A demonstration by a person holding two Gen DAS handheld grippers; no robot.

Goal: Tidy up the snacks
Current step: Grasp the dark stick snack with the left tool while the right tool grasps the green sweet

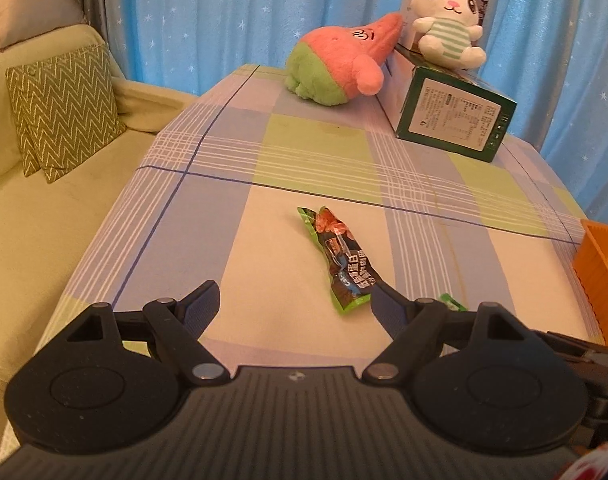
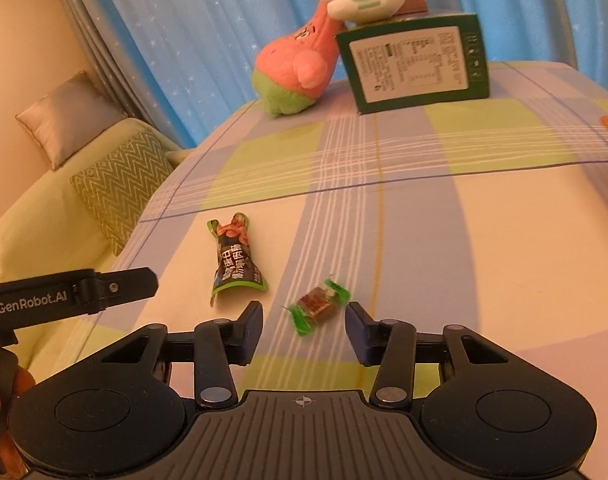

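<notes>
A long green and dark snack packet (image 1: 338, 258) lies flat on the plaid tablecloth (image 1: 263, 152), just ahead of my left gripper (image 1: 293, 296), which is open and empty. The packet also shows in the right wrist view (image 2: 235, 258). A small candy in a green wrapper (image 2: 318, 306) lies on the cloth between the open fingers of my right gripper (image 2: 304, 318), which holds nothing. In the left wrist view only a green tip of that candy (image 1: 452, 302) shows behind the right finger. An orange basket (image 1: 602, 280) stands at the right table edge.
At the back of the table stand a green box (image 1: 452, 114), a pink and green plush (image 1: 344, 62) leaning on it, and a white plush (image 1: 448, 20) on top. A sofa with a zigzag cushion (image 1: 61, 112) lies to the left. The left gripper's body (image 2: 63, 294) shows in the right wrist view.
</notes>
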